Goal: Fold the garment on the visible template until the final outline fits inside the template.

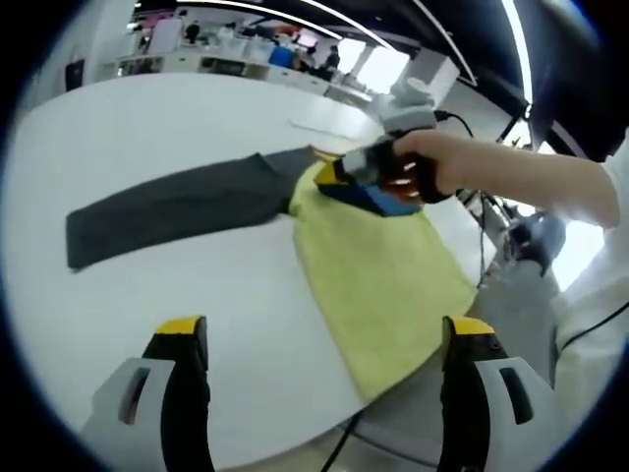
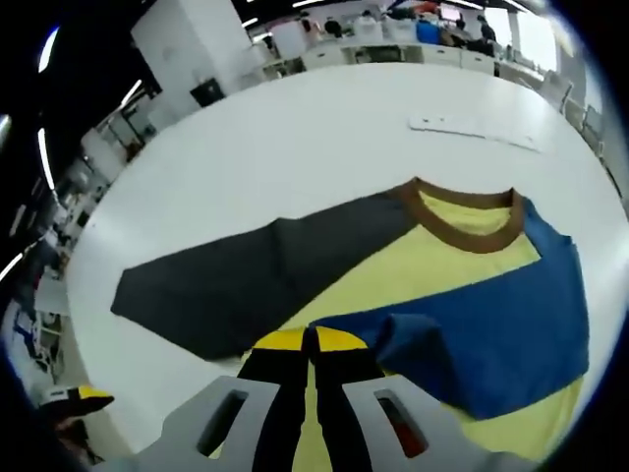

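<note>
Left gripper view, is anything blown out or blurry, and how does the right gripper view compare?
Left gripper view: the windows behind the person's hand are blown out white, and the hand and right hand-held gripper look slightly smeared; the table bows from fisheye. Right gripper view: evenly lit, the shirt is sharp, with ceiling light streaks at the left edge.

No lettering, label, brand, number or sign can be read on the garment (image 2: 432, 285), the white table (image 2: 295, 138) or the flat white strip (image 2: 472, 133) lying on it; background too blurred to read
</note>
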